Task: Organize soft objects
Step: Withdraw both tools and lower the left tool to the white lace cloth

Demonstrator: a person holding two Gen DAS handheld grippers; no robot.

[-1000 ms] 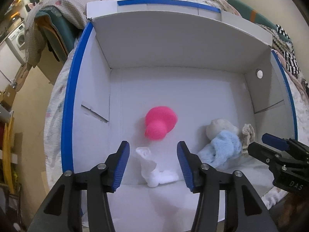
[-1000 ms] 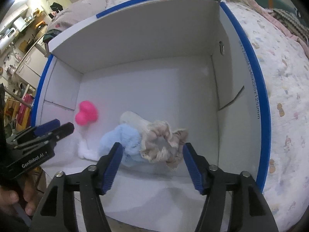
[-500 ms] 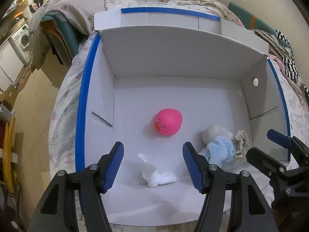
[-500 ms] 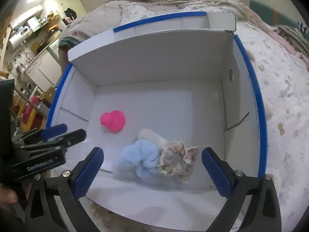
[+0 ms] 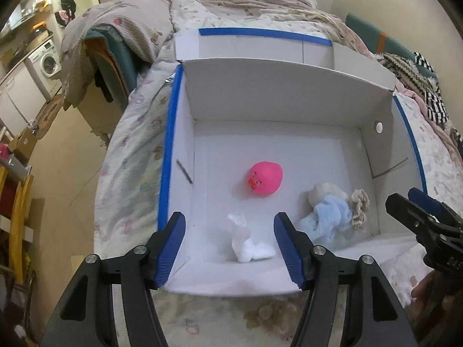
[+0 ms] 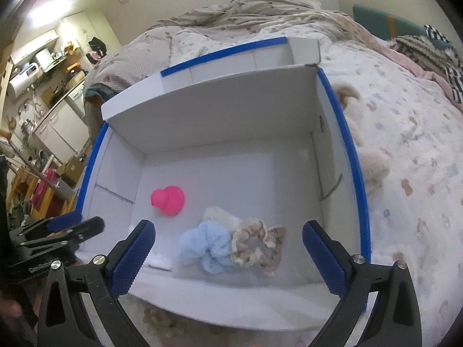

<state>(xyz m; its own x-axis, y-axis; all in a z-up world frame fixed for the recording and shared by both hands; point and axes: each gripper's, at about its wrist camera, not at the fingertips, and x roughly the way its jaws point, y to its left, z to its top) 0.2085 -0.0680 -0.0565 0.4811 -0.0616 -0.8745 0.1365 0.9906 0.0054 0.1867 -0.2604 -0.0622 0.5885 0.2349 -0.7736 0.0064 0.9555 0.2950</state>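
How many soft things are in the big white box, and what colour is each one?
Pink: 1, the pink toy
Light blue: 1, the blue scrunchie
Beige: 1, the beige scrunchie
Cream: 1, the cream puff behind the blue one
White: 1, the white cloth
Total: 5 in the box

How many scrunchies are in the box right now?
3, clustered near the front right: blue scrunchie, beige scrunchie beside it, cream scrunchie behind. Others may be hidden beneath.
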